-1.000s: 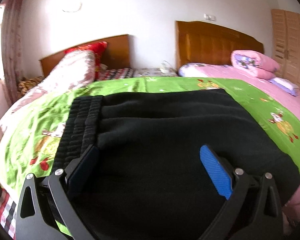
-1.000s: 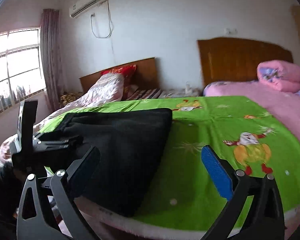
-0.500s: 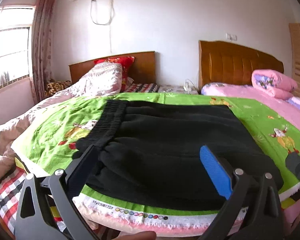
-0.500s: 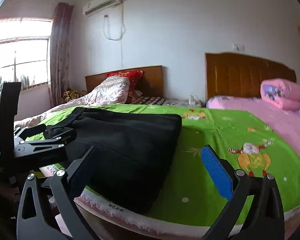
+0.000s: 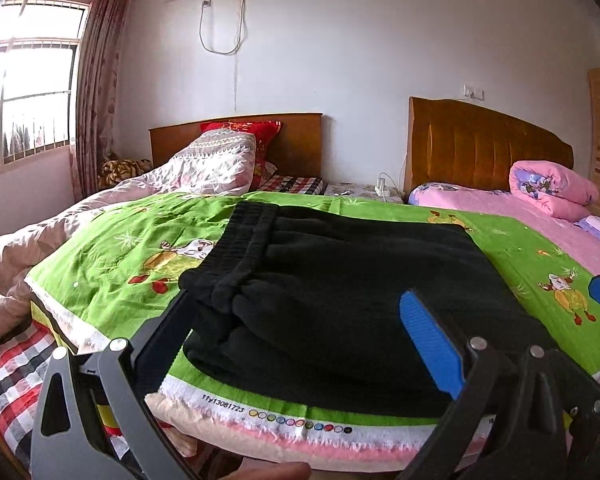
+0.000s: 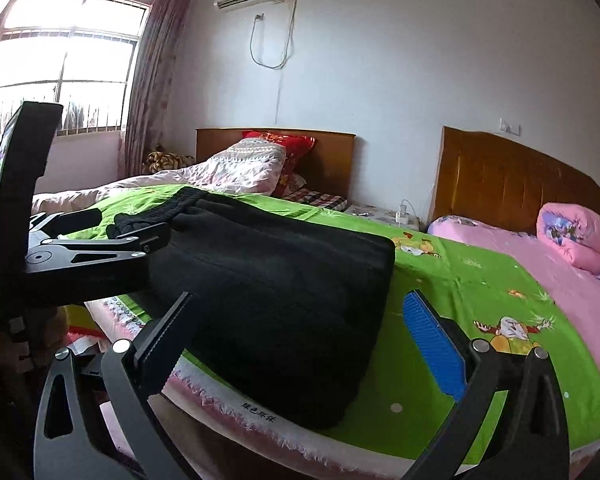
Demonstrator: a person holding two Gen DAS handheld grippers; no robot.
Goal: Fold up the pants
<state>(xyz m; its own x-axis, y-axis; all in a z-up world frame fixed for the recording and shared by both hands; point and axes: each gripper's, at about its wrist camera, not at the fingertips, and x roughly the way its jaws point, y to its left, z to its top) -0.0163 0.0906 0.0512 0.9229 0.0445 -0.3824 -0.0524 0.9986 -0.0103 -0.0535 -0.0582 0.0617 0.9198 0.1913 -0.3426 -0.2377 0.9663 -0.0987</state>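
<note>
Left gripper (image 5: 300, 344) spread wide, holding nothing, off the near edge of the bed. Right gripper (image 6: 300, 344) likewise wide apart and empty; left unit visible at its left side. Black fleece pants (image 5: 352, 292), folded into a thick rectangular stack, lie on the bright green cartoon-print bedsheet (image 5: 112, 256) by the near edge, ribbed elastic waistband (image 5: 240, 240) on the left.
</note>
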